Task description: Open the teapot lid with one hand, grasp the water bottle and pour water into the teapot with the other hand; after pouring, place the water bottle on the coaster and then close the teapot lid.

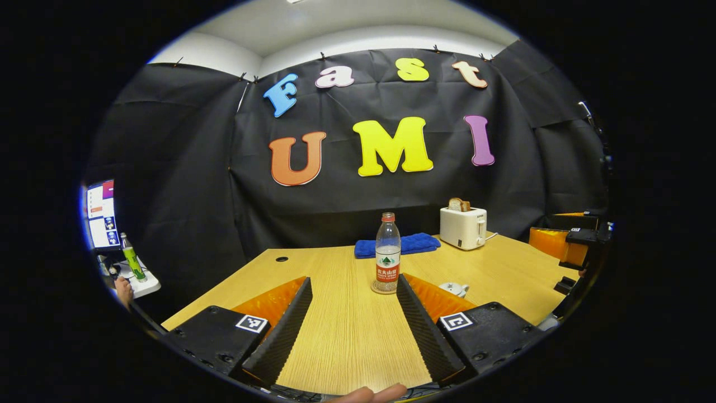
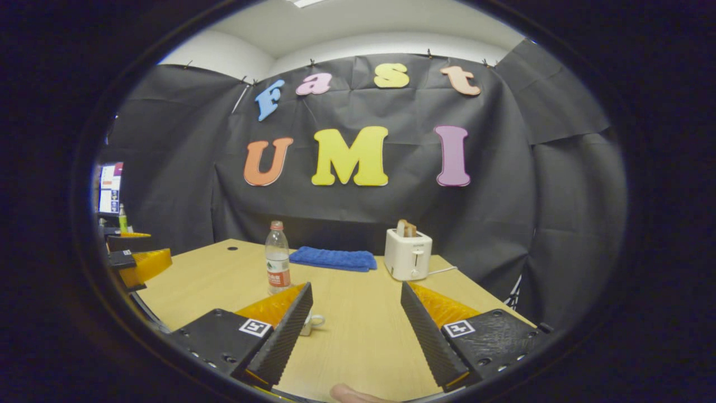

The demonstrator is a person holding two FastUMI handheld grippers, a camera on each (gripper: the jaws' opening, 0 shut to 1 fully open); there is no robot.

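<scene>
Bottle [image 1: 387, 252] and coaster [image 1: 384, 290] sat together in my left gripper view: the water bottle stood upright on the coaster, just past my left gripper [image 1: 353, 319], whose jaws stood wide apart with nothing between them. In my right gripper view the coaster was too hard to make out; the bottle [image 2: 277, 257] stood to the left, beyond my right gripper [image 2: 356, 327], also spread wide and empty. The teapot [image 1: 454, 289] peeked out white behind the right finger in the left gripper view, its lid on; in the right gripper view it [image 2: 311, 323] was mostly hidden by the left finger. The bench [image 1: 347, 336] was pale wood, ringed by black cloth. Farther back lay a blue towel [image 1: 398, 245] and a white toaster [image 1: 463, 226] holding bread.
</scene>
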